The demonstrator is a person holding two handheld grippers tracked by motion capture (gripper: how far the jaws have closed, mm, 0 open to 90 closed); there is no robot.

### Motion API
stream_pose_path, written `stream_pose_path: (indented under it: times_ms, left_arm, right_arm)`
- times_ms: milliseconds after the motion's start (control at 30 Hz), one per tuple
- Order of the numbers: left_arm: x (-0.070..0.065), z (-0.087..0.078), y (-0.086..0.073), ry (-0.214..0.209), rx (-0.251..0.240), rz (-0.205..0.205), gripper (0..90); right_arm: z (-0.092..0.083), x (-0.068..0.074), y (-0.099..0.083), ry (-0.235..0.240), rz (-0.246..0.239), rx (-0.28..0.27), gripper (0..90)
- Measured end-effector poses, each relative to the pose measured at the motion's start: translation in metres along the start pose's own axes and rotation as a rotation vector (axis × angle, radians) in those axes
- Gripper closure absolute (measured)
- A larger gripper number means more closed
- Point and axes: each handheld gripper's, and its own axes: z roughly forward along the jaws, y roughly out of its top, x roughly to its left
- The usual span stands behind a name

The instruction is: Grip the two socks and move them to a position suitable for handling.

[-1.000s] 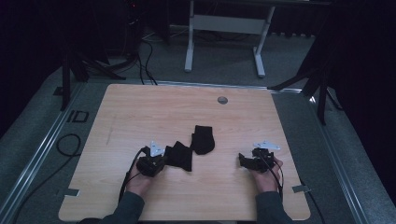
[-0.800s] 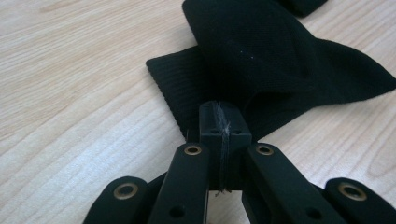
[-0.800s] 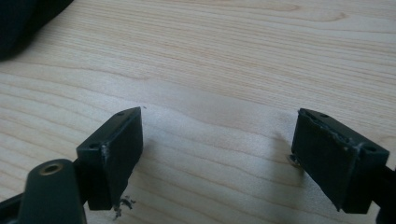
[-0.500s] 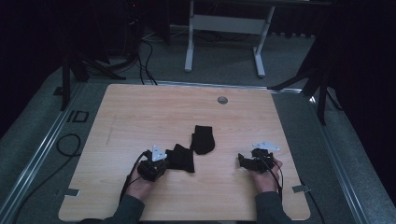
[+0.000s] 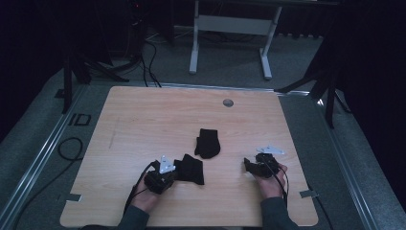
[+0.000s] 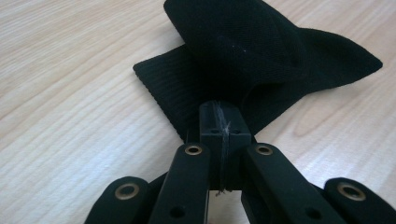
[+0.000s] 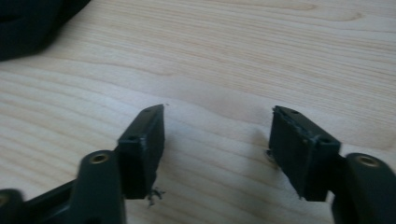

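Note:
Two black socks lie on the wooden table (image 5: 143,120). One sock (image 5: 208,143) rests flat near the middle. The other sock (image 5: 192,168) (image 6: 252,42) lies folded nearer the front, and my left gripper (image 5: 177,170) (image 6: 220,116) is shut on its ribbed cuff edge. My right gripper (image 5: 249,166) (image 7: 217,133) hovers low over bare wood at the front right. Its jaws have just been closing but stand apart with nothing between them. A dark sock edge (image 7: 28,23) shows at the upper left of the right gripper view.
A small grey round insert (image 5: 228,102) sits in the table near its far edge. Beyond the table stand a white desk frame (image 5: 230,24) and black stands, with cables on the grey floor (image 5: 67,148). Bare wood lies to the left and at the back.
My left gripper has dragged its sock toward the near edge and slightly right, away from the middle sock. The right hand has stayed in place.

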Motion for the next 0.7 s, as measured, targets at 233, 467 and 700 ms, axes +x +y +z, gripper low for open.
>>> stream_pose_path:
  times_ms: [233, 467, 700]
  left_arm:
    - [-0.013, 0.002, 0.002, -0.028, 0.000, 0.034, 90.0]
    - [-0.020, 0.004, 0.003, -0.043, -0.007, 0.054, 90.0]
    - [-0.021, 0.005, 0.004, -0.043, -0.010, 0.056, 90.0]
  right_arm:
    - [-0.007, 0.015, 0.006, 0.077, -0.019, 0.008, 43.3]
    - [-0.021, 0.043, 0.021, 0.168, -0.099, -0.027, 47.4]
    - [-0.030, 0.071, 0.031, 0.248, -0.134, -0.040, 49.0]
